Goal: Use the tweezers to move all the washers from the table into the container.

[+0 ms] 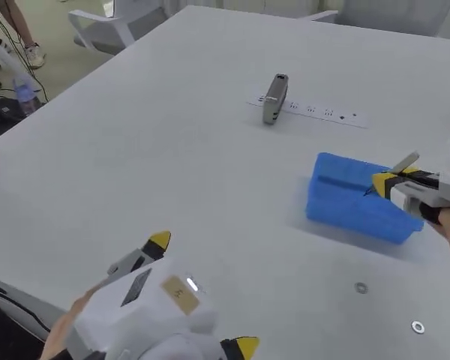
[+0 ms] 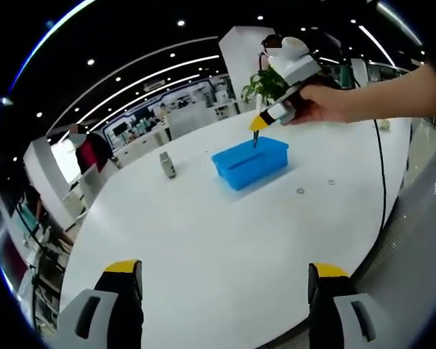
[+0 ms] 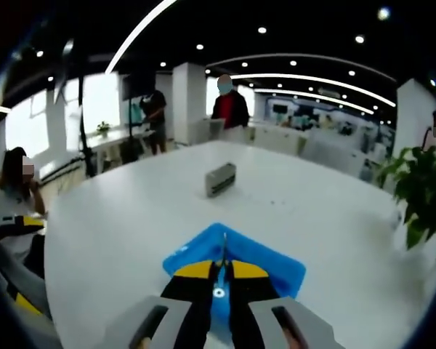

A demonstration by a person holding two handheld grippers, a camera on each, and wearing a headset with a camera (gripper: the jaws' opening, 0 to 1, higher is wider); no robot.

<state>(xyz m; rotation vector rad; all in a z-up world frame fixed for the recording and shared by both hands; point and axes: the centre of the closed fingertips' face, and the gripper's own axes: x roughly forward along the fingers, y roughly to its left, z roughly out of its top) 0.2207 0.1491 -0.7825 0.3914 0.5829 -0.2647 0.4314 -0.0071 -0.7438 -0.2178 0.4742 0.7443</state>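
Currently right gripper is clamped on the tweezers, tips angled down-left over the blue container. Can't tell if the tips carry anything, too small. Left gripper sits near-left with its jaws apart. On the table, first washer lies near of the container and second washer nearer, to the right. Both lie nearward of the tweezers, and the right hand is much closer.

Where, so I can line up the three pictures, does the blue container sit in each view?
Head view: the blue container is at mid-right.
Left gripper view: the container is above centre, slightly right.
Right gripper view: the container is at bottom centre.
Shared landmark: the upright grey device standing beyond the container in all three views.
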